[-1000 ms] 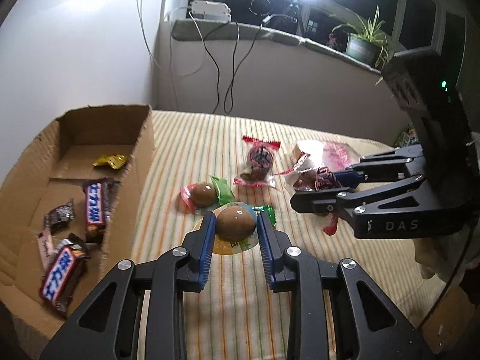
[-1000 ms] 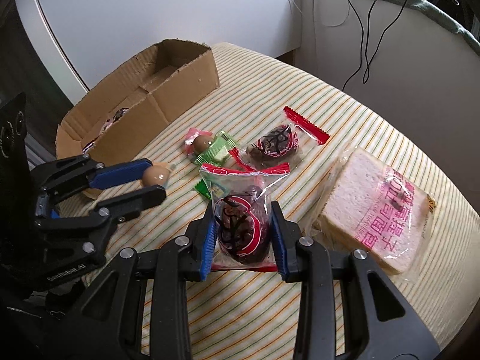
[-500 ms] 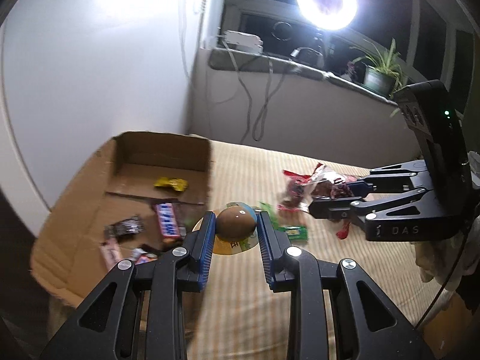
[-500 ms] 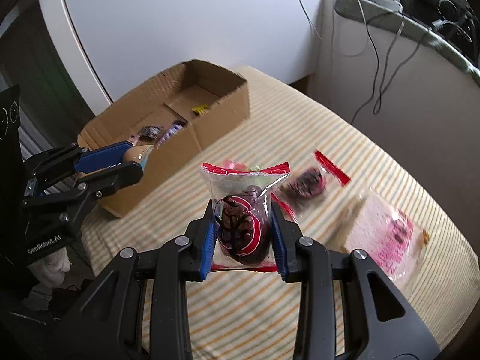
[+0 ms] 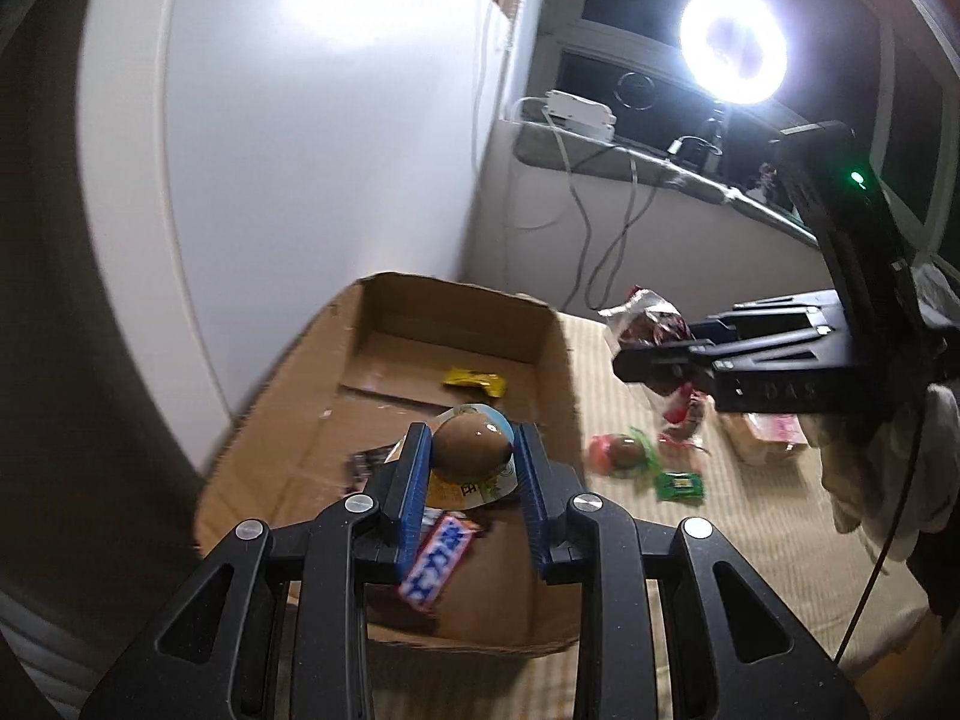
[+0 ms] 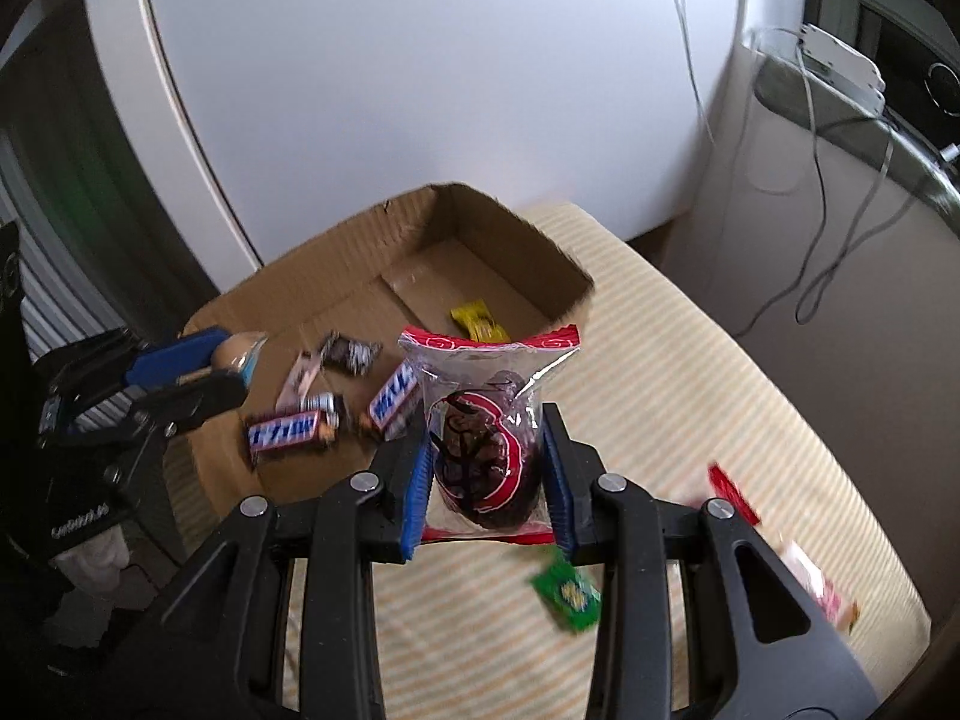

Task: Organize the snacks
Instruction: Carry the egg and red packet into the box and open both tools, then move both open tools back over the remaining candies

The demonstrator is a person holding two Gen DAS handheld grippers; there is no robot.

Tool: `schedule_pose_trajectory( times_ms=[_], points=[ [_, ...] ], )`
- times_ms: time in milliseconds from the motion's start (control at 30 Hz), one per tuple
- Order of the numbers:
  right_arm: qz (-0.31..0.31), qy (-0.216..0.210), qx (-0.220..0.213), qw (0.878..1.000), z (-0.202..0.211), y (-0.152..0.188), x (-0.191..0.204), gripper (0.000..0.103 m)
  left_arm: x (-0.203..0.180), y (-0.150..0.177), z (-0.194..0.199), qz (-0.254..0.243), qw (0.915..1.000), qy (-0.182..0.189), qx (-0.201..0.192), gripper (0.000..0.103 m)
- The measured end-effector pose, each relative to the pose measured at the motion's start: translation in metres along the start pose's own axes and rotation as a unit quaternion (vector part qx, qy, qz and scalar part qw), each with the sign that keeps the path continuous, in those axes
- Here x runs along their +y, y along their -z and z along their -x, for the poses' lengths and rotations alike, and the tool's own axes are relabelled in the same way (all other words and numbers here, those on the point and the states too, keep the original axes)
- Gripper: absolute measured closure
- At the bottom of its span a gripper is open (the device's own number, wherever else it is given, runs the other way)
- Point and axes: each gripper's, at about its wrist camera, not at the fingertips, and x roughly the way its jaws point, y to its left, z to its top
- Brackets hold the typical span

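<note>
My left gripper (image 5: 472,450) is shut on a brown egg-shaped snack (image 5: 472,449) in a clear round wrapper, held over the open cardboard box (image 5: 384,396). In the right wrist view the same left gripper (image 6: 231,369) hangs over the box's near left part. My right gripper (image 6: 486,468) is shut on a red-and-clear packet with a dark snack (image 6: 483,450), held above the striped table beside the box's right wall (image 6: 570,282). The left wrist view shows that right gripper (image 5: 651,339) with its packet (image 5: 648,321) to the right of the box.
In the box lie blue-and-white chocolate bars (image 6: 282,429), a small dark candy (image 6: 348,354) and a yellow candy (image 6: 480,321). On the striped table (image 6: 690,372) lie a green candy (image 5: 678,486), a wrapped brown egg (image 5: 621,450) and a bread packet (image 5: 768,435). A white wall stands behind.
Both grippers have risen from the table and moved left toward the box, each still holding its snack. The left one has come over the box; the right one has come beside it.
</note>
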Motion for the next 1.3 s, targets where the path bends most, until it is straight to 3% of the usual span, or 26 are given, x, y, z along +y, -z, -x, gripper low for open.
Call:
schedule_pose_trajectory(
  times_ms=[500,867,933,1033,1300],
  points=[
    [0.022,-0.009,0.02,0.999,-0.062,-0.058,0.028,0.069,0.035,0.008,0.0,0.016,0.9997,-0.018,0.009,0.076],
    [0.022,-0.001,0.041,0.999,-0.094,-0.067,0.03,0.068,0.043,0.006,-0.007,0.021,0.9995,-0.015,0.016,0.073],
    [0.021,0.001,0.041,0.999,-0.095,-0.068,0.03,0.063,0.043,0.006,-0.008,0.025,0.9994,-0.017,0.017,0.073],
    [0.021,0.003,0.034,0.999,-0.095,-0.07,0.028,0.042,0.04,0.004,-0.008,0.024,0.9994,-0.019,0.017,0.067],
    [0.022,0.004,0.018,1.0,-0.079,-0.07,0.023,0.041,0.028,0.001,0.002,0.017,0.9996,-0.019,0.005,0.065]
  ],
)
